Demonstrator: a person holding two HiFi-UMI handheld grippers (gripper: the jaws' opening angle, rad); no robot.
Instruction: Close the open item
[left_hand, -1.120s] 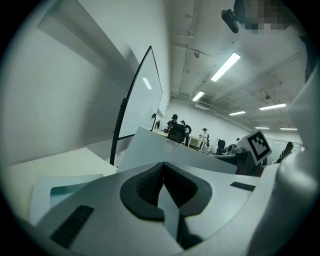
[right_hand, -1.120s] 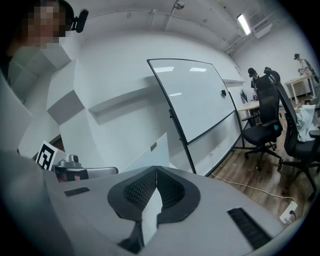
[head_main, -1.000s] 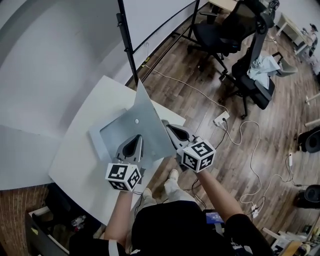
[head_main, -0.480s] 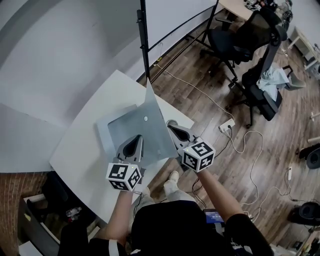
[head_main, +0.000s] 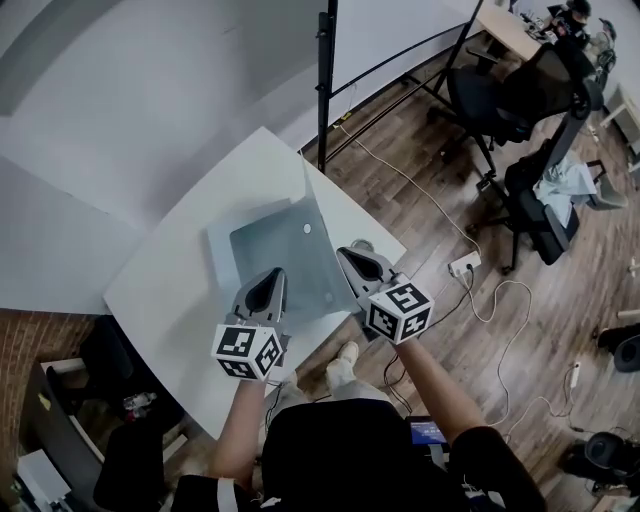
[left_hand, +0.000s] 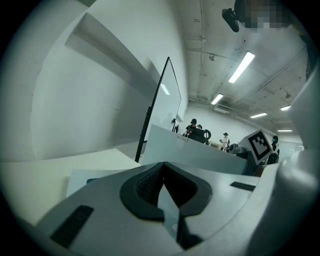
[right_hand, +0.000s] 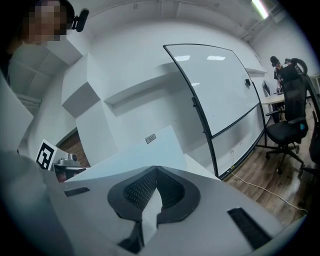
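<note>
Now both tongs, left (head_main: 272, 277) and right (head_main: 346, 254), sit pressed together, empty, beside the half-open laptop (head_main: 295, 245) on the surface (head_main: 170, 290).

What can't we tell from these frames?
- Laptop screen and keys: head view, the lid's back covers them.
- Whether the right tongs touch the lid: head view, the gripper's body hides the tips.
- Sticker print: right gripper view, too small.
- Distant people: left gripper view, too small.

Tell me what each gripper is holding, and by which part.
Nothing: left gripper and right gripper both have jaws shut, empty, near the laptop lid.
</note>
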